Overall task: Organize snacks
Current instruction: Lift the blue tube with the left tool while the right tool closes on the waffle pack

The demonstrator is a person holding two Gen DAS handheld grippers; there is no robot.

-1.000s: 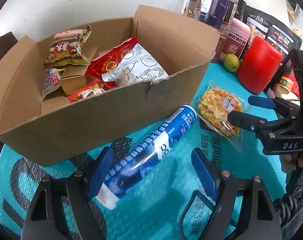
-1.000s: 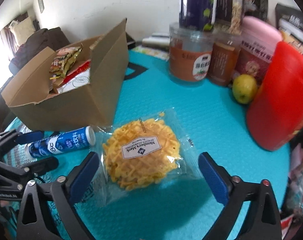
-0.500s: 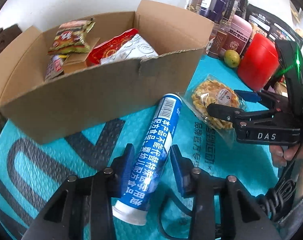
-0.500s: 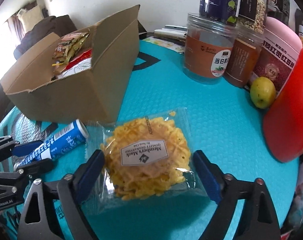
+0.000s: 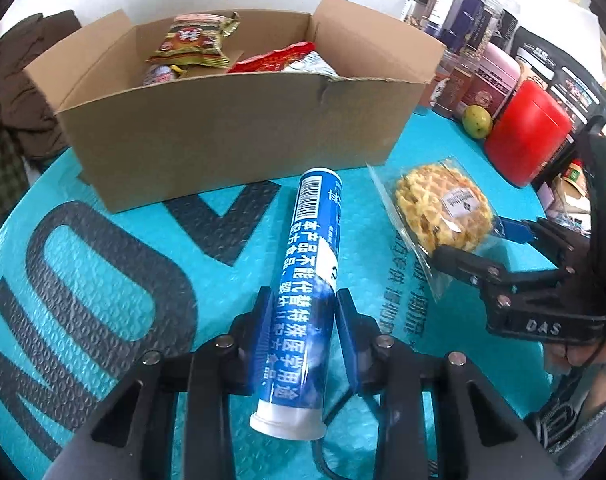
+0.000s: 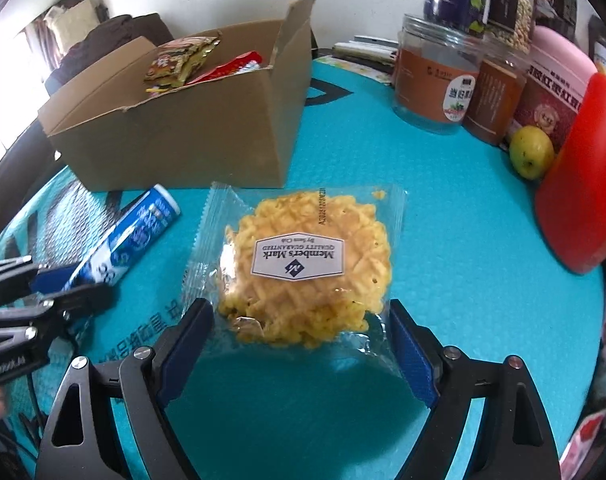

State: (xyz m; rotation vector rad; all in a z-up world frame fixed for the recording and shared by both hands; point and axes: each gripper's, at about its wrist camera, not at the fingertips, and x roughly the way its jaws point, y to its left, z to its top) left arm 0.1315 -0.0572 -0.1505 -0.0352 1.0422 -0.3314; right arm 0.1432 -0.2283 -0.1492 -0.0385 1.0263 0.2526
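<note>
A blue tube with white print lies on the teal mat, pointing at the cardboard box. My left gripper is closing, and its pads press both sides of the tube's lower half. A clear packet with a yellow waffle sits between the fingers of my right gripper. Those pads squeeze the wrapper's sides, and the packet's near end hangs off the mat over its shadow. In the left wrist view the waffle packet tilts up in the right gripper. The blue tube shows at left.
Inside the open box lie several snack packets. A red canister, a yellow-green fruit and several jars line the mat's far right. Dark clothes are piled left of the box.
The left jaws closed onto the blue tube, which now lines up with the gripper. The right jaws narrowed onto the waffle packet and its near end came up off the mat.
</note>
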